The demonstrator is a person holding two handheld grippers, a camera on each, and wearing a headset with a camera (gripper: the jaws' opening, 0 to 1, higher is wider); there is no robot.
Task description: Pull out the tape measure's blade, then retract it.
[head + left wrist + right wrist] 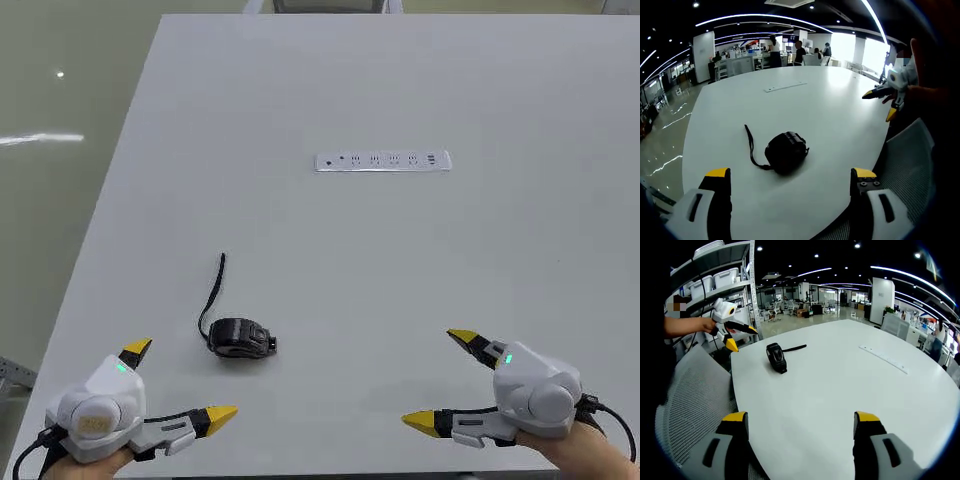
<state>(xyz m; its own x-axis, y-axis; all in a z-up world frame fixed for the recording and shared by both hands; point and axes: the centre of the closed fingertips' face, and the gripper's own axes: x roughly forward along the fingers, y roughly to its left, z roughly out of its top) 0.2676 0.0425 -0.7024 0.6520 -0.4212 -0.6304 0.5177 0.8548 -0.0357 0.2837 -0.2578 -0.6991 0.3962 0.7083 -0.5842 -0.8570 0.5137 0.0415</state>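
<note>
Tape measure (240, 338): black case, blade retracted, lying on the white desk (400, 260) near the front-left edge, nothing touching it. Its black wrist strap (212, 290) trails off toward the far side. Left gripper (180, 382) hovers near it, closer to the desk edge, jaws spread wide and empty. In the left gripper view the case lies ahead, between the yellow tips. Right gripper (438, 378) is well apart to the right at the front edge, jaws also spread, holding nothing. A white power strip (383, 162) lies farther back, mid-desk.
</note>
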